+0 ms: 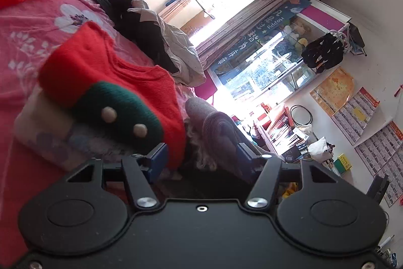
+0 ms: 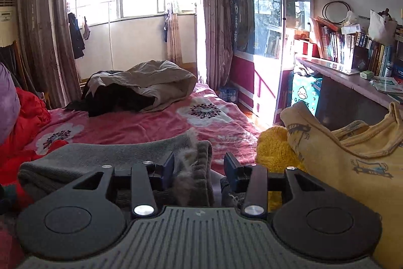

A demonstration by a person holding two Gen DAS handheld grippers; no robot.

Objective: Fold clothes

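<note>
A grey knit garment with a furry trim (image 2: pixel 105 155) lies on the pink floral bed (image 2: pixel 151 122). My right gripper (image 2: pixel 199 165) is open, its blue pads on either side of the garment's furry edge. In the left wrist view the grey garment (image 1: pixel 214 127) lies between the pads of my left gripper (image 1: pixel 201 155), which is open. A red sweater with a green cuff and two buttons (image 1: pixel 121 112) lies just ahead on the left.
A beige and black coat pile (image 2: pixel 141 90) lies at the far end of the bed. Yellow clothes (image 2: pixel 340 150) are heaped on the right. Red bedding (image 2: pixel 27 115) is on the left. A bookshelf (image 2: pixel 352 49) stands to the right.
</note>
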